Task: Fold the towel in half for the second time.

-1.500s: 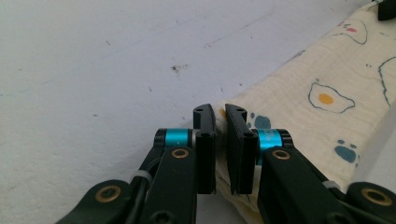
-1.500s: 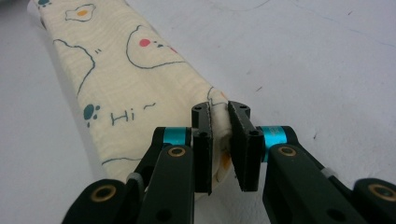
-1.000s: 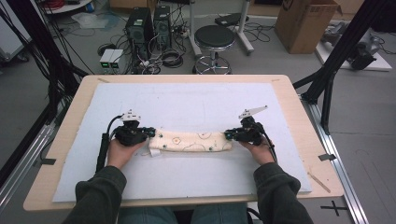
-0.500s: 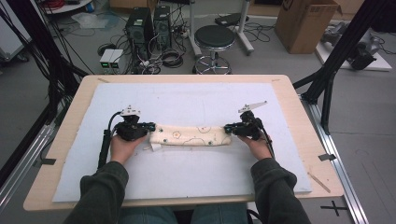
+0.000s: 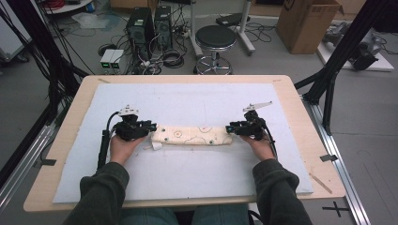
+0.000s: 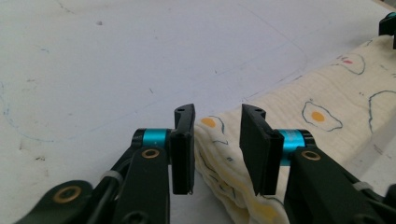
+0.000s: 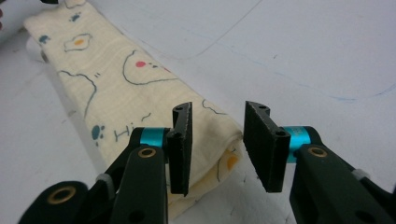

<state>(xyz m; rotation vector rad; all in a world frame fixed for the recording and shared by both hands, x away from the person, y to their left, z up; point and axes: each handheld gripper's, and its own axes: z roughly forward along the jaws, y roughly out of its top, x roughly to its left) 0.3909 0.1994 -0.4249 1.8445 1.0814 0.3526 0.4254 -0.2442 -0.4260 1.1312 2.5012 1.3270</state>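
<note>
beneath both jaws, cloth [image 5: 192, 135] ends sit half-hidden.

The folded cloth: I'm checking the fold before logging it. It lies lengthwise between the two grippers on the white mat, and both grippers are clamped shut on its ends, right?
Not quite. The folded cloth does lie between the grippers on the white mat, but both have just been opening. The left gripper view shows the left gripper with open jaws, cloth between them unpinched; the right gripper view shows the same for the right gripper.

Wooden bench [image 5: 61, 154] with pale blue mat [image 5: 197, 101]. Behind it: black stool [image 5: 215, 37], two PC towers [image 5: 149, 26], cable clutter, cardboard box [image 5: 307, 23] far right.
</note>
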